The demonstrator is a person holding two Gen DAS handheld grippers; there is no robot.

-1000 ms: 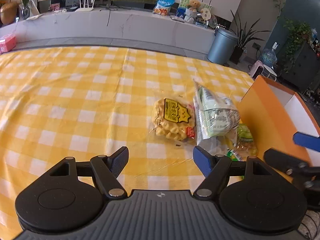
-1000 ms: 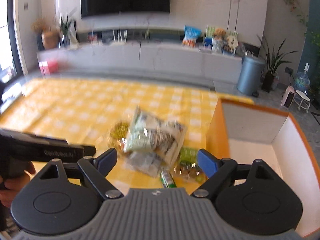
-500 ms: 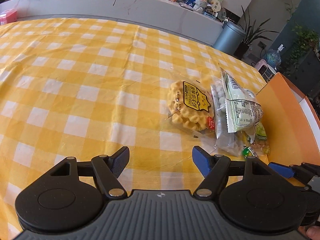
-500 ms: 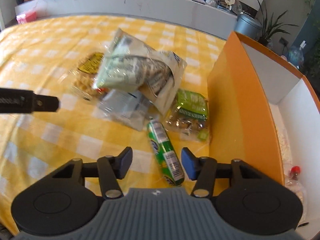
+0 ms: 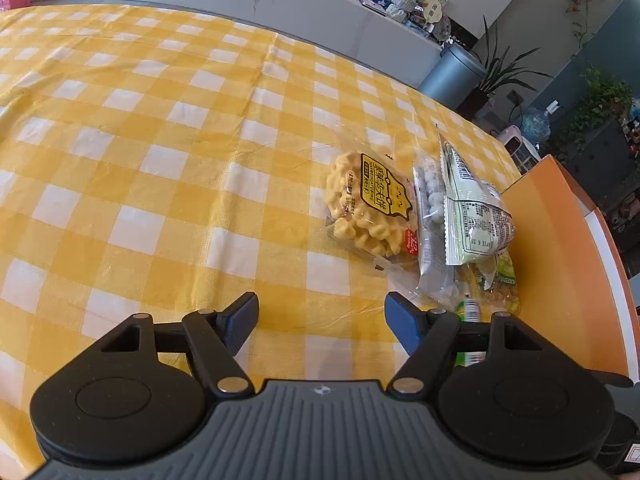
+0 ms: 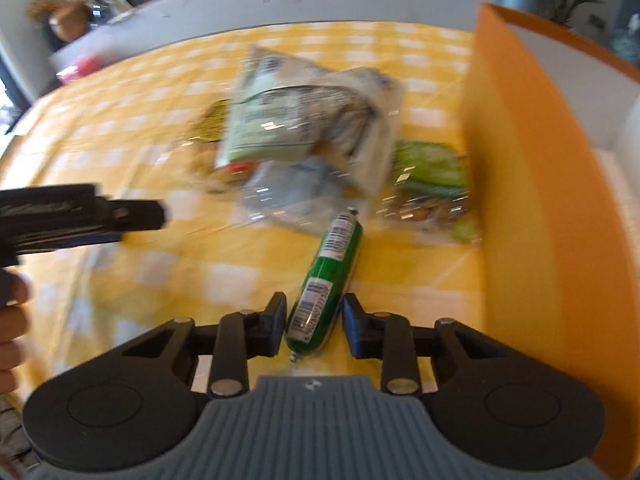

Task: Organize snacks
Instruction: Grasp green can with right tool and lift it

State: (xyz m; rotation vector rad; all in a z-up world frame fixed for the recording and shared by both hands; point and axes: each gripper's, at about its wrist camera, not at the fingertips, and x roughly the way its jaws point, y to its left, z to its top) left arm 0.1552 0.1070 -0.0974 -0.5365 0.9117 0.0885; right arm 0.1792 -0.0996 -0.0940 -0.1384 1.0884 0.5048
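We see the right gripper (image 6: 314, 326) closing its jaws around the green sausage stick (image 6: 326, 280) on the checked cloth (image 5: 160, 160), pads not quite touching; snack pile at 12 o'clock, orange box (image 6: 520, 200) at 3. Left gripper (image 5: 320, 322) gapes wide, empty, waffle pack (image 5: 370, 210) at 1 o'clock

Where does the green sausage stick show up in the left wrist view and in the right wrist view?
Left wrist: only the sausage tip peeks out at lower right, behind the left tool's right finger, below the snack bags.
Right wrist: sausage at lower centre, its near end between the closing right tool jaws.
Shared landmark: the orange box along the right edge.
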